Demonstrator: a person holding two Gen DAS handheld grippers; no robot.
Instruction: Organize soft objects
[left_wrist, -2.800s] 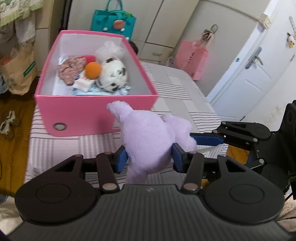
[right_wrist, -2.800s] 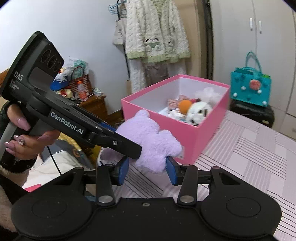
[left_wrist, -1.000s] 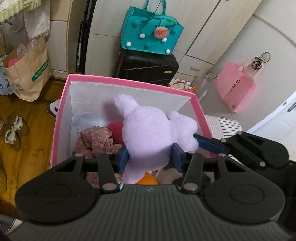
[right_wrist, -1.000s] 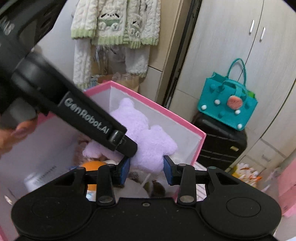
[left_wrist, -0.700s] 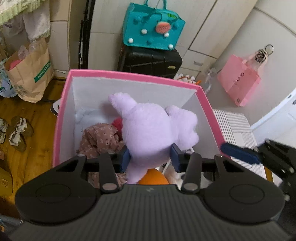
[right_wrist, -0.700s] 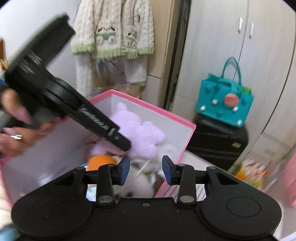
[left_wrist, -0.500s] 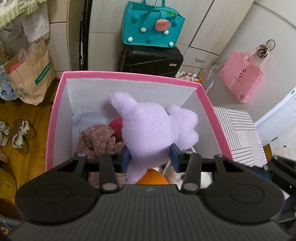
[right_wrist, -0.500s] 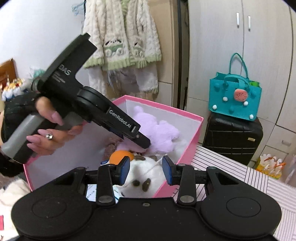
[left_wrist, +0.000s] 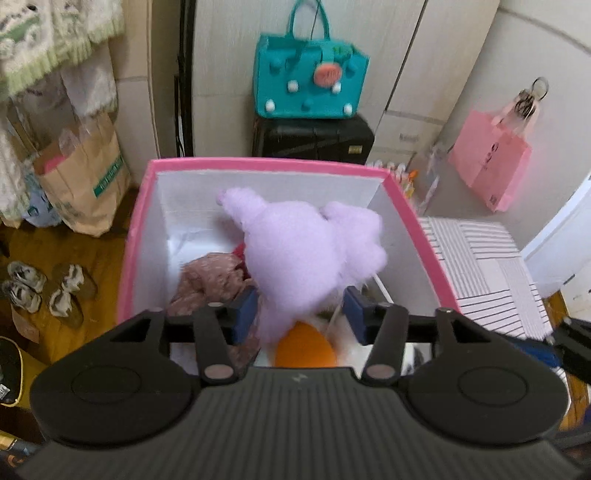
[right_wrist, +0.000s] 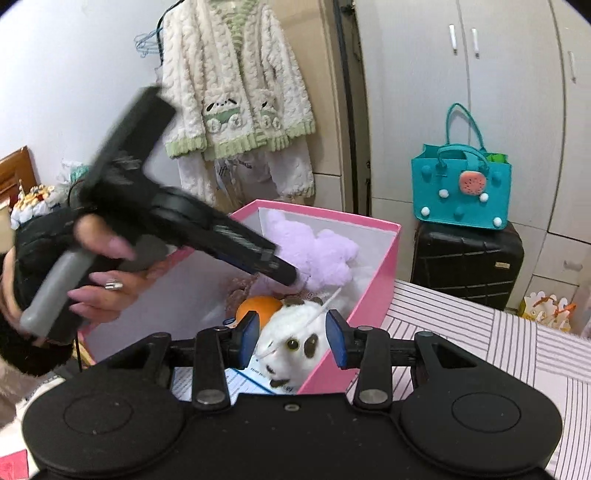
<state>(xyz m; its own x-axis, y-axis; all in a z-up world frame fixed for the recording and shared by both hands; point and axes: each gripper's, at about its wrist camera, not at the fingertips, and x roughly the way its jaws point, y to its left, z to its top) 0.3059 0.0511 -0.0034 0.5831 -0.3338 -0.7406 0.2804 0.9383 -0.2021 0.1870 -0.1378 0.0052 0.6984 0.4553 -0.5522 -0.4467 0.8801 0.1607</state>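
Observation:
A lilac plush toy (left_wrist: 306, 251) lies inside the pink box (left_wrist: 258, 162), on top of the other soft things. My left gripper (left_wrist: 299, 314) is open around its lower end, the blue pads apart from the plush. The plush also shows in the right wrist view (right_wrist: 317, 251), with the left gripper's finger (right_wrist: 258, 258) over it. My right gripper (right_wrist: 291, 332) is open and empty, just outside the box's near wall, above a white spotted plush (right_wrist: 291, 343) and an orange ball (right_wrist: 255, 306). A floral cloth (left_wrist: 210, 277) lies in the box at the left.
The box (right_wrist: 369, 295) stands on a striped tablecloth (right_wrist: 480, 339). Behind it are a black suitcase (right_wrist: 465, 262) with a teal bag (right_wrist: 461, 188) on top, a pink bag (left_wrist: 487, 162) on a cupboard, a paper bag (left_wrist: 85, 177) and shoes (left_wrist: 44, 288) on the floor.
My left gripper's pads have spread and let go of the lilac plush, which now rests in the box. My right gripper has drawn back from the box and stays open.

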